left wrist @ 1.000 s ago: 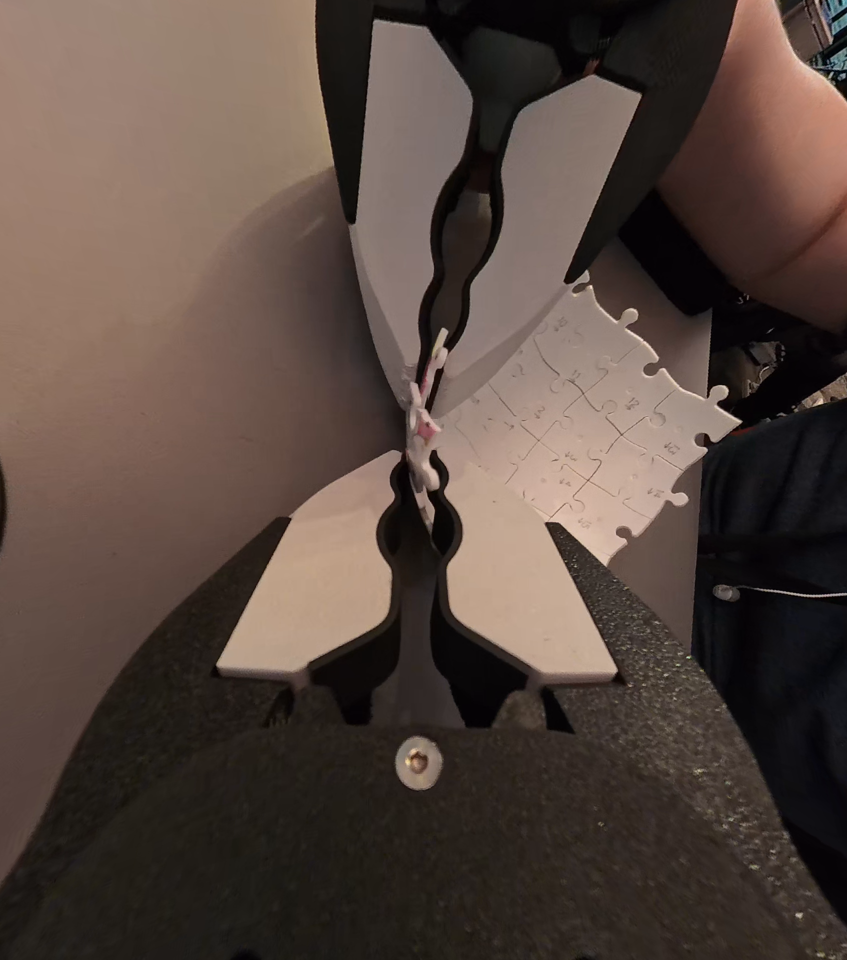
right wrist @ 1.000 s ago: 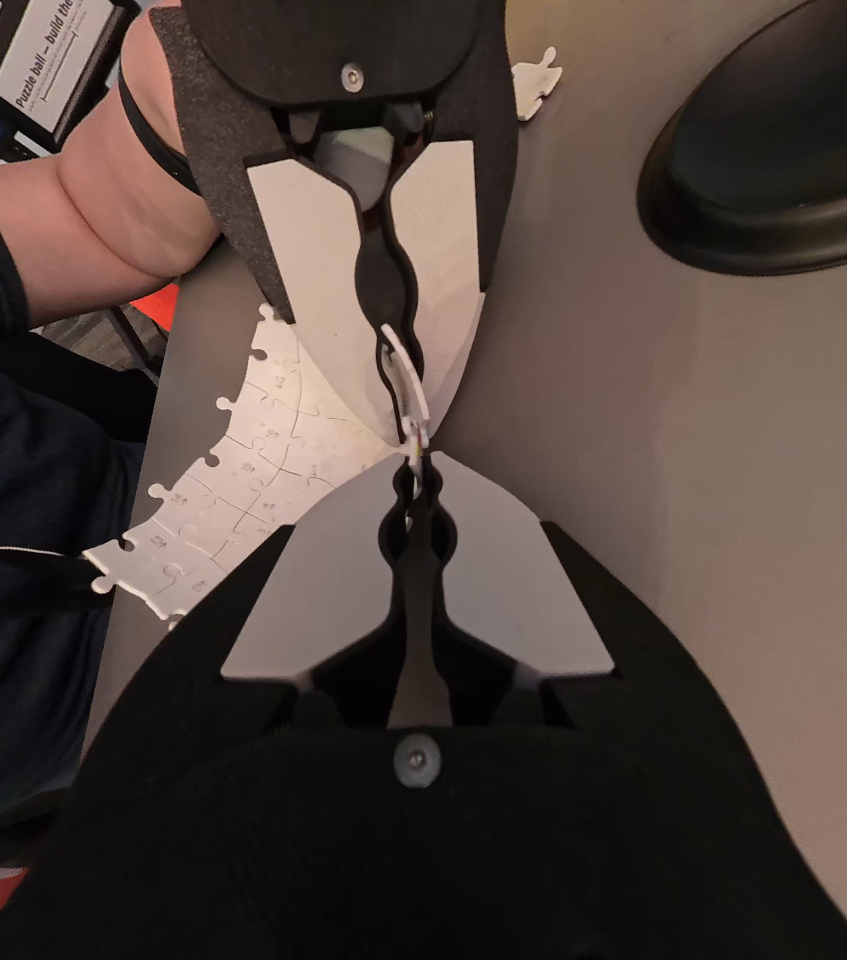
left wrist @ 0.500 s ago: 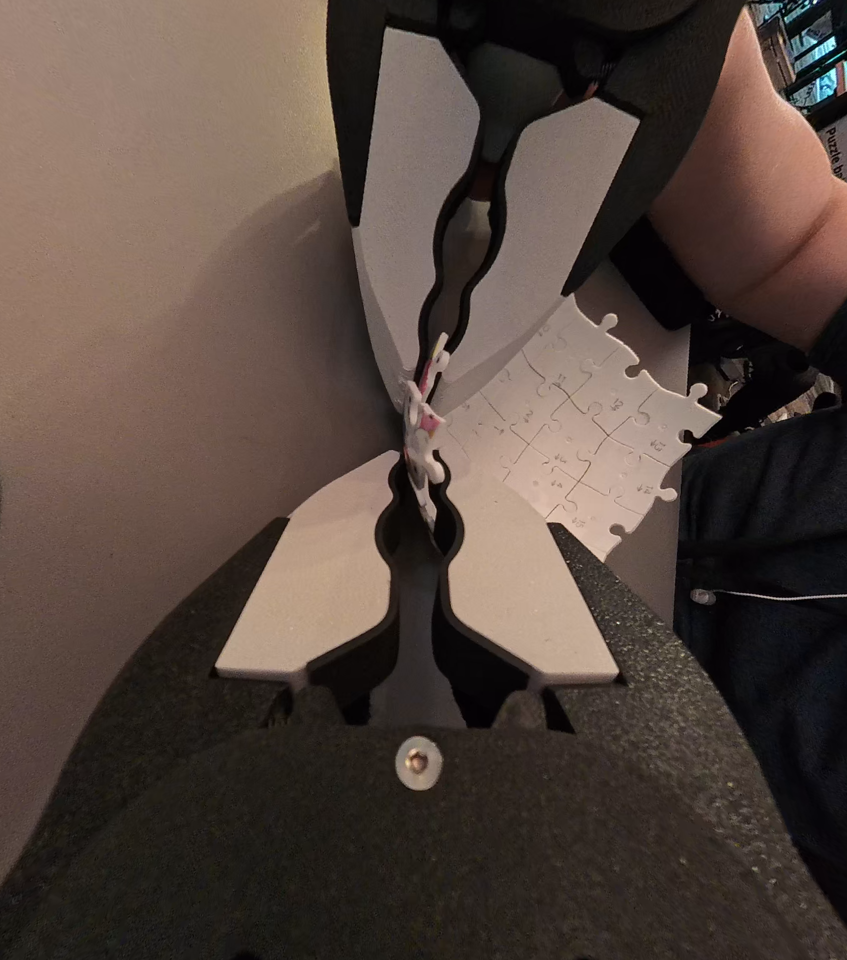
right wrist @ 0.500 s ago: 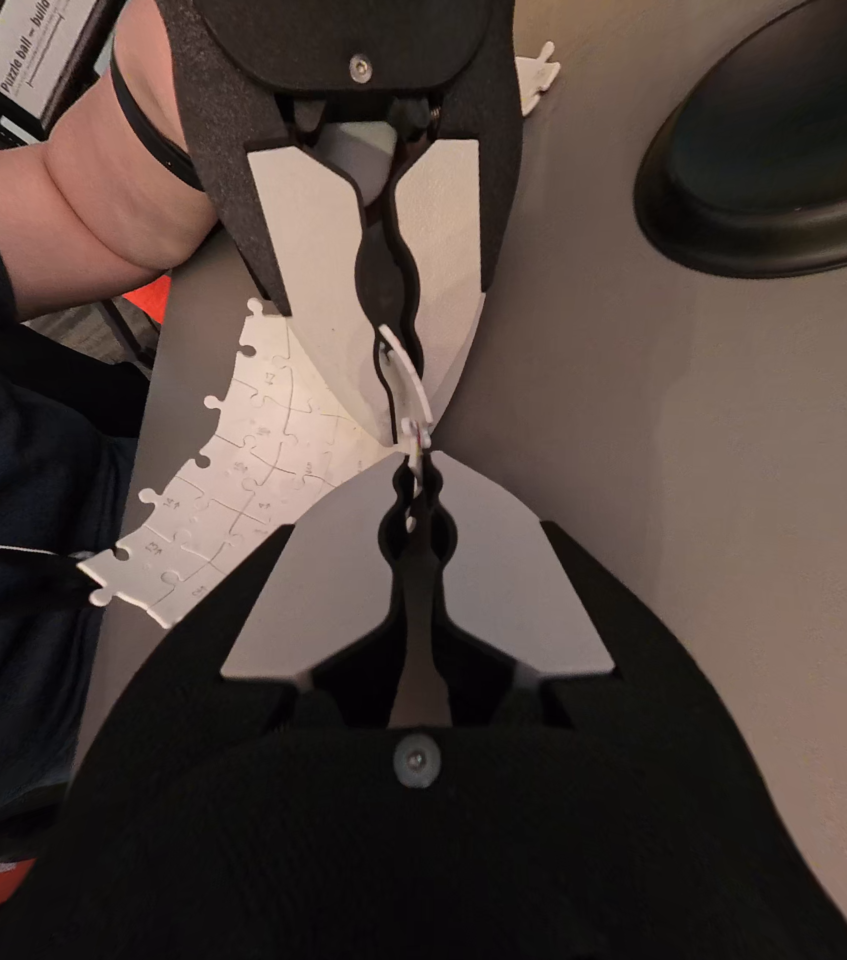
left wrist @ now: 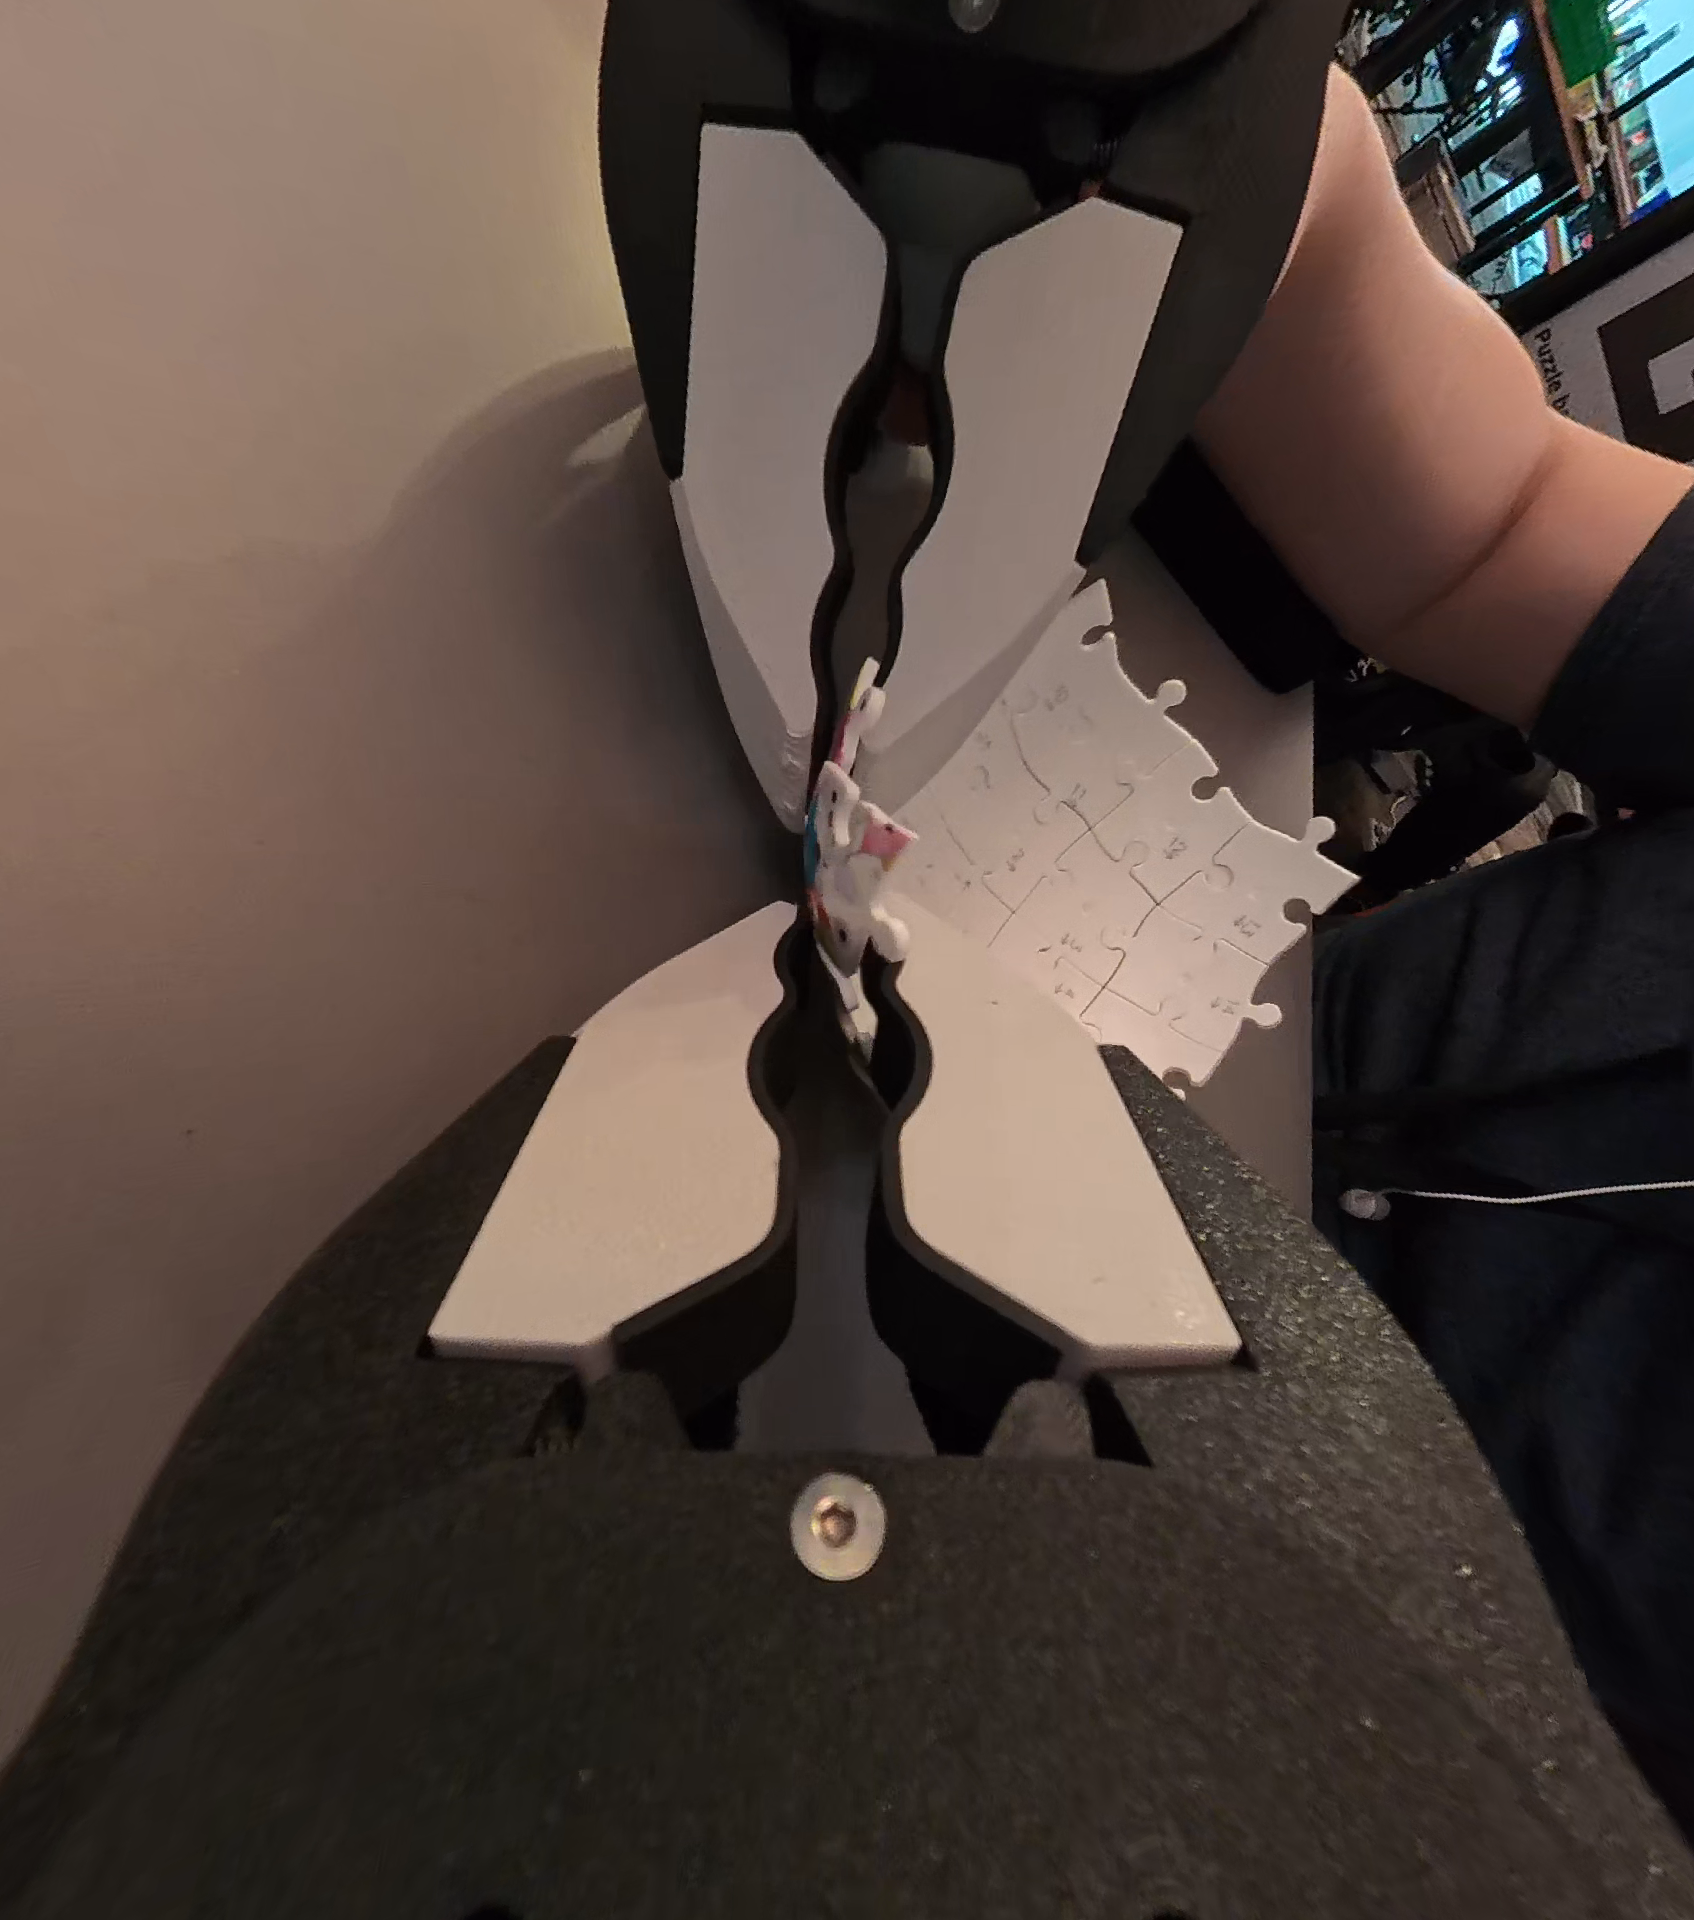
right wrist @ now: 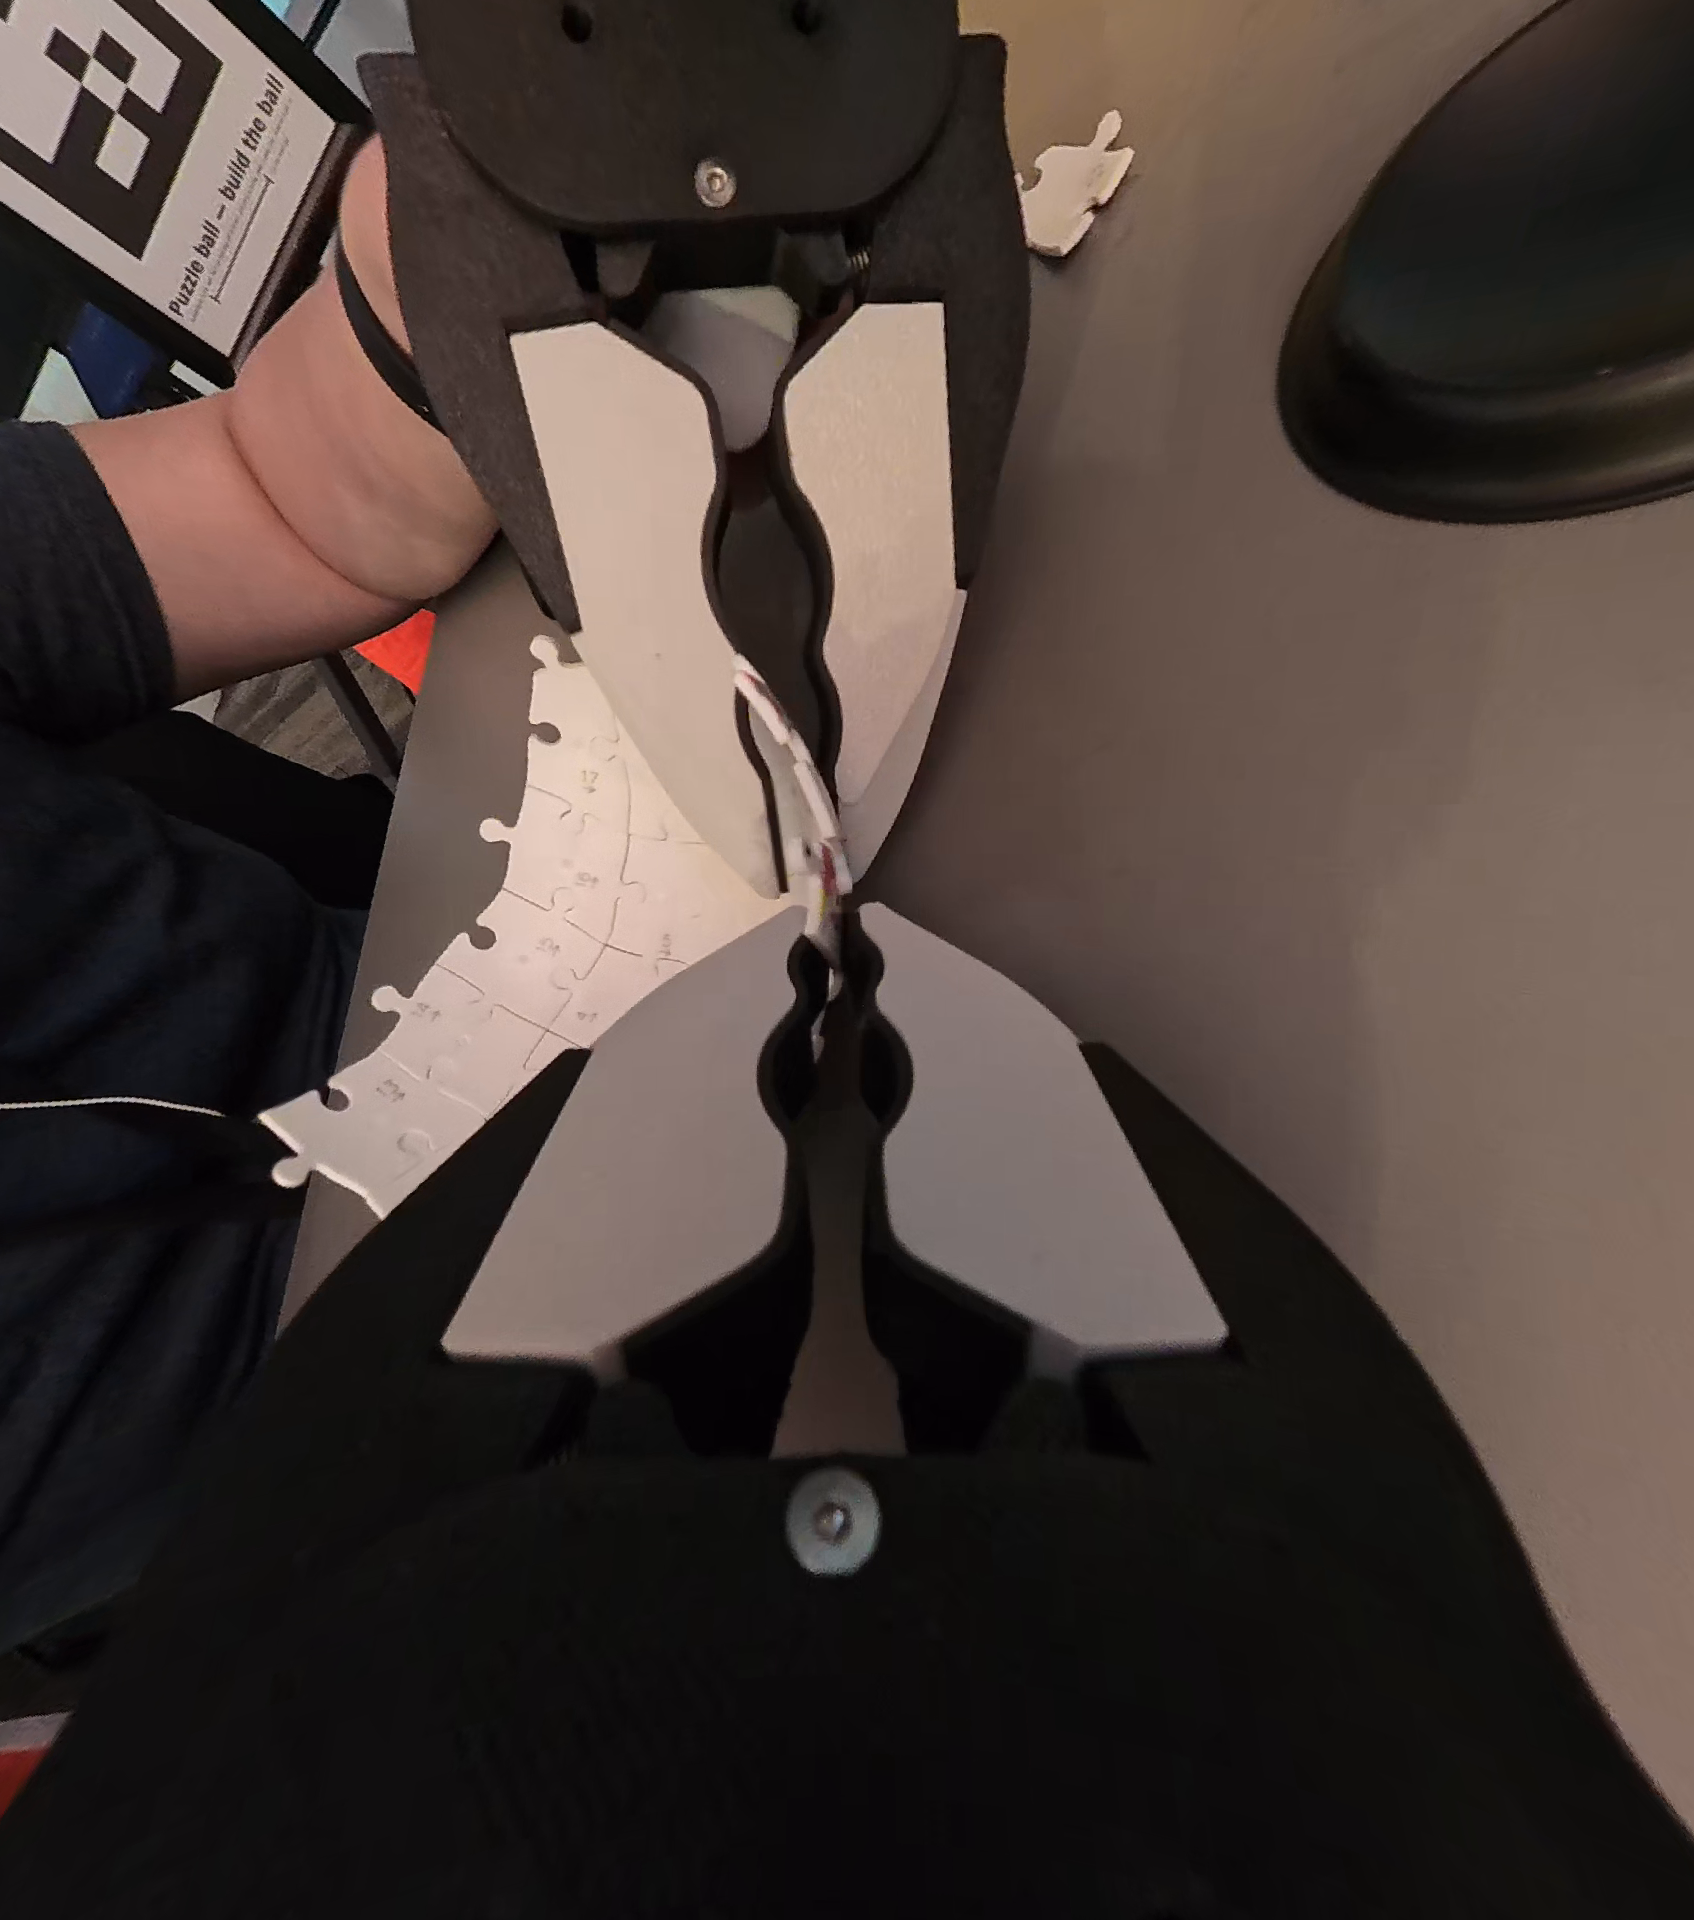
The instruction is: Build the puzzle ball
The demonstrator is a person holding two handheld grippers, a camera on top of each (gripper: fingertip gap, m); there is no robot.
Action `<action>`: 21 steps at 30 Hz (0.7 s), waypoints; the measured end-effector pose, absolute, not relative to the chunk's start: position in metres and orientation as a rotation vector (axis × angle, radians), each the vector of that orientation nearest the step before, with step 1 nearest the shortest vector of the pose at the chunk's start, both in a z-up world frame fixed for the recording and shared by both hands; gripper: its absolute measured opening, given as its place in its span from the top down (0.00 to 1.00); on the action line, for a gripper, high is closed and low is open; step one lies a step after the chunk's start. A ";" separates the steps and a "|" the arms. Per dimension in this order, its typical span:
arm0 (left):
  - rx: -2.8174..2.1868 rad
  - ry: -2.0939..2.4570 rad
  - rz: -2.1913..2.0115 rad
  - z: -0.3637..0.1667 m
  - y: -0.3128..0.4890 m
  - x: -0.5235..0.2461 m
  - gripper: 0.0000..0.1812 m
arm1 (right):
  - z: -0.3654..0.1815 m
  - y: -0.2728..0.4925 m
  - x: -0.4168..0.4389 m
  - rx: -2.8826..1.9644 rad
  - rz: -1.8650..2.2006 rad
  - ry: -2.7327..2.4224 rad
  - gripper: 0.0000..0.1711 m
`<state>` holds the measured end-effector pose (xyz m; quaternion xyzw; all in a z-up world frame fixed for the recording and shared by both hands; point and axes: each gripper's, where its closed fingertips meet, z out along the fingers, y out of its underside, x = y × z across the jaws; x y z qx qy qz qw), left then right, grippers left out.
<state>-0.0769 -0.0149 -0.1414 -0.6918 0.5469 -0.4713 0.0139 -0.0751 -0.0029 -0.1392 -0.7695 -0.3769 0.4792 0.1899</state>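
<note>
From the left wrist view, the left gripper [left wrist: 838, 966] is clamped on a small puzzle piece [left wrist: 858, 894], and the right gripper [left wrist: 848, 748] comes in from above, tip to tip, closed on a second puzzle piece [left wrist: 862, 717] that meets the first. Compared with a second ago, the colourful printed face of the held pieces has turned more toward this camera, showing pink and white, and the right gripper sits a little higher in the picture. The assembled sheet of white pieces [left wrist: 1123, 862] lies face-down on the grey surface [left wrist: 251, 623] just behind the grippers, near the surface's edge, with the person's forearm [left wrist: 1425, 436] and dark sleeve beyond. Shelving and a bright screen show in the far corner of the room.

From the right wrist view, the right gripper [right wrist: 832, 935] pinches its piece edge-on, and the left gripper [right wrist: 801, 831] opposite grips a curved piece [right wrist: 796, 774]. The sheet [right wrist: 552, 935] has slid slightly left in view since before. A loose white piece [right wrist: 1071, 192] rests farther off on the surface [right wrist: 1342, 935], near a black bowl [right wrist: 1549, 312]. A printed sign [right wrist: 95, 156] stands behind the arm.
</note>
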 end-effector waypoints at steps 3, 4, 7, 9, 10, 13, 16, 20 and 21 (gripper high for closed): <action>-2.153 1.678 -1.493 -0.141 -0.014 -0.076 0.95 | -0.139 -0.002 -0.074 -2.163 1.340 -1.057 0.98; -2.158 1.668 -1.494 -0.141 -0.013 -0.075 0.95 | -0.139 -0.001 -0.074 -2.163 1.337 -1.052 0.98; -2.167 1.663 -1.463 -0.142 -0.011 -0.075 0.96 | -0.140 0.000 -0.073 -2.163 1.326 -1.052 0.98; -2.165 1.667 -1.446 -0.143 -0.011 -0.074 0.97 | -0.139 -0.001 -0.073 -2.161 1.325 -1.055 0.98; -2.165 1.666 -1.445 -0.143 -0.011 -0.074 0.97 | -0.139 -0.001 -0.073 -2.159 1.326 -1.055 0.98; -2.175 1.653 -1.460 -0.143 -0.011 -0.074 0.97 | -0.139 -0.001 -0.072 -2.154 1.320 -1.059 0.98; -2.180 1.651 -1.470 -0.143 -0.012 -0.074 0.97 | -0.139 0.001 -0.073 -2.140 1.280 -1.081 0.95; -2.178 1.660 -1.481 -0.142 -0.014 -0.074 0.98 | -0.135 0.002 -0.076 -2.093 1.249 -1.113 0.93; -2.176 1.663 -1.482 -0.142 -0.014 -0.074 0.98 | -0.134 0.002 -0.076 -2.083 1.223 -1.128 0.94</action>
